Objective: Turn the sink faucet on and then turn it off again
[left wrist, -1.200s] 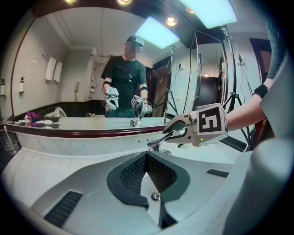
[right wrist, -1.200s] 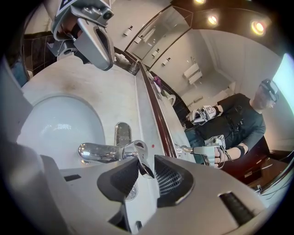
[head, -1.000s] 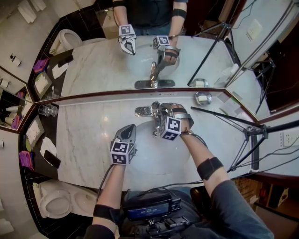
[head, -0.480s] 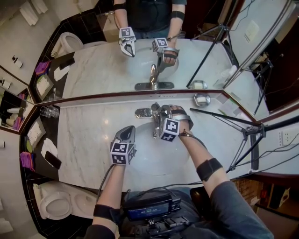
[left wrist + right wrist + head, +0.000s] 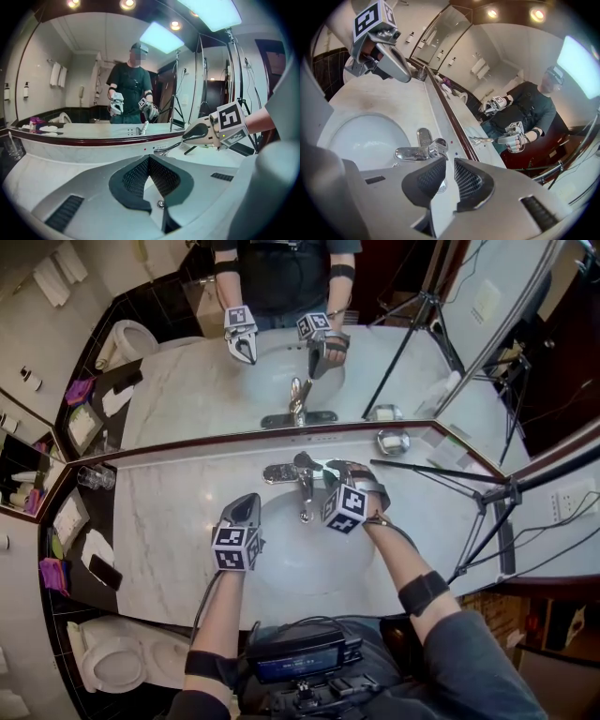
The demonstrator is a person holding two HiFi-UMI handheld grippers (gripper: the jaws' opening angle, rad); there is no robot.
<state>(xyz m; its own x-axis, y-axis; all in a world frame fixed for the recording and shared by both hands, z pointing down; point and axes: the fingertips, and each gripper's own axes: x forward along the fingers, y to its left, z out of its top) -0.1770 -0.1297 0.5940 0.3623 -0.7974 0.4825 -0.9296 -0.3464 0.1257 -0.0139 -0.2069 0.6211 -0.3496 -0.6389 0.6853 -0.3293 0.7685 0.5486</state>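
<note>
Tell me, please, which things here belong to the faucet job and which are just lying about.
For the job: faucet, sink basin.
Just lying about: glass, phone, metal dish, tripod.

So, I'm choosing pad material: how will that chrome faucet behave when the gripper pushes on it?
The faucet looks polished and rounded, so a grip would probably slip. It seems rigid metal fixed to the marble counter, so it likely won't flex or tip.
</note>
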